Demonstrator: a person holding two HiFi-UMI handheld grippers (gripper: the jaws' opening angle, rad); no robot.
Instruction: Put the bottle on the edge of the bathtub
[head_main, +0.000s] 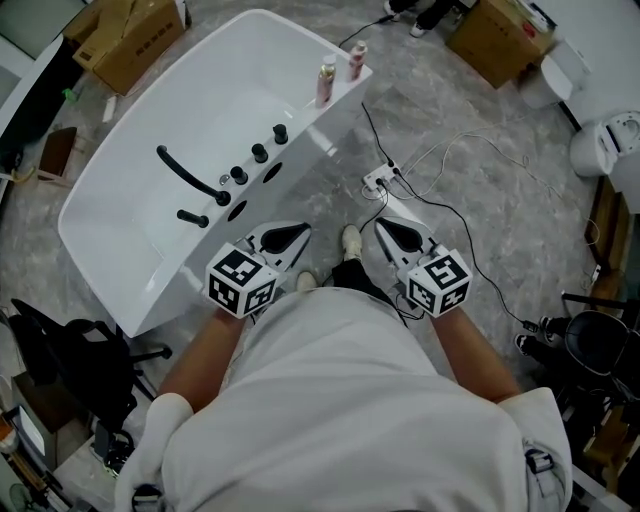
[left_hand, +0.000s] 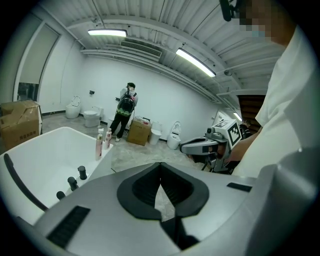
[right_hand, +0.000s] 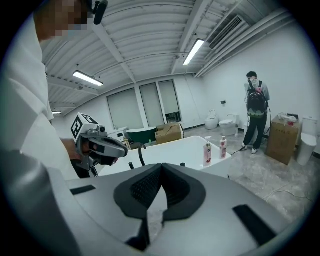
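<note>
— While the left gripper (head_main: 290, 238) and right gripper (head_main: 395, 232) hang by the body, jaws pressed together on nothing, where's the bottle (head_main: 326, 82)?
— Upright on the far corner ledge of the bathtub (head_main: 310, 120), a second bottle (head_main: 357, 60) just beside it, well ahead of both grippers; neither looks clearly nearer, though the left is tub-side.

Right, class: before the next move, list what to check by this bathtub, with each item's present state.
1. Empty left tongs: ok, shut on nothing.
2. Empty right tongs: ok, shut on nothing.
3. Both bottles upright on the tub edge: ok.
4. Either tongs open for a grasp: not ok, both shut.
5. Floor by the tub free: not ok, a power strip lies there.
</note>
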